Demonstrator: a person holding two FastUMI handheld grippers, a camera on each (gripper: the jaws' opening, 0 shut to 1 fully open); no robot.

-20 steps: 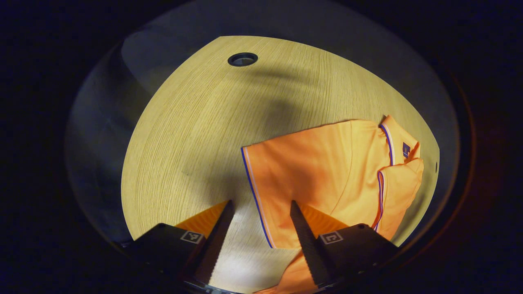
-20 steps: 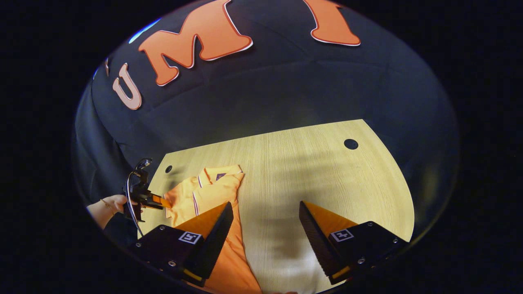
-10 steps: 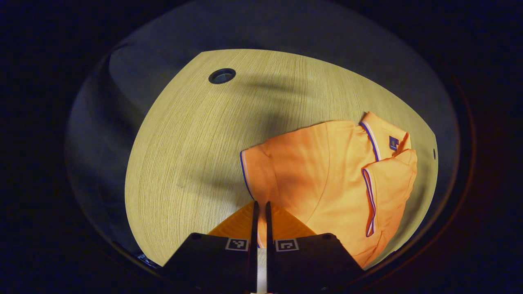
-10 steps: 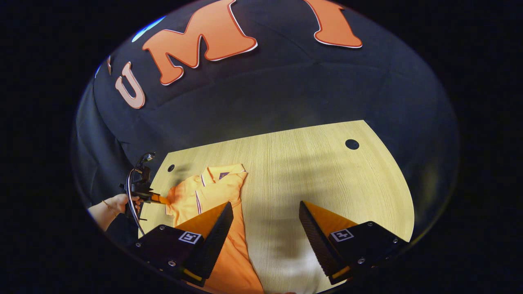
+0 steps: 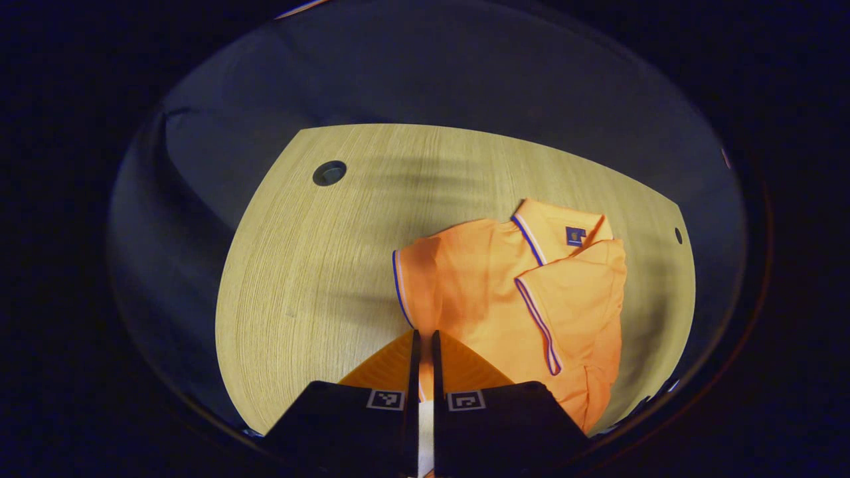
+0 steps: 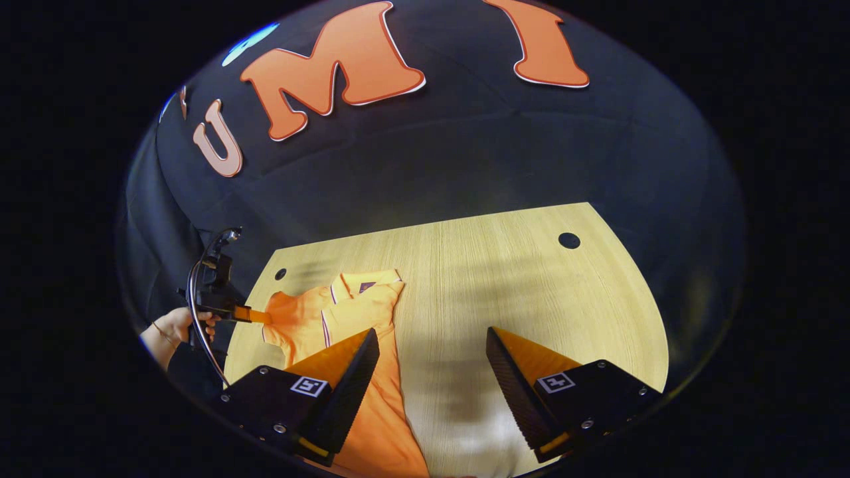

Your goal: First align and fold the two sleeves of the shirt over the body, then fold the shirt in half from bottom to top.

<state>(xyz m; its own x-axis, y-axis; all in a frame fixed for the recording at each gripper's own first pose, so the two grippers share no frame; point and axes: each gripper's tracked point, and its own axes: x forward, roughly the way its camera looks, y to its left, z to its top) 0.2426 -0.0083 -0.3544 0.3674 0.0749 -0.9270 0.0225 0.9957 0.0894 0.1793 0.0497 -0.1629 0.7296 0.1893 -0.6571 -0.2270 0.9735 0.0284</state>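
- The orange shirt [image 5: 505, 292] lies on the wooden bench [image 5: 319, 265], toward its left part as seen in the right gripper view.
- Its long axis runs from the collar [image 6: 362, 284], at the far side near the booth wall, back toward the near edge of the bench, where the hem end passes under the right gripper's left finger.
- One sleeve [image 5: 571, 292] is already folded flat over the body, its striped cuff slanting across the chest.
- The other sleeve [image 5: 415, 282] is raised off the bench and drawn inward, its striped cuff edge standing nearly upright.
- The left gripper [image 5: 422, 342] has its jaws almost closed, both fingers pinching that raised sleeve's edge; in the right gripper view a hand [image 6: 174, 326] holds it at the bench's left edge.
- The right gripper [image 6: 430, 358] has its jaws wide apart and grips nothing, with bare bench between its fingers.
- Round holes [image 5: 329, 173] sit near the far corners of the bench.
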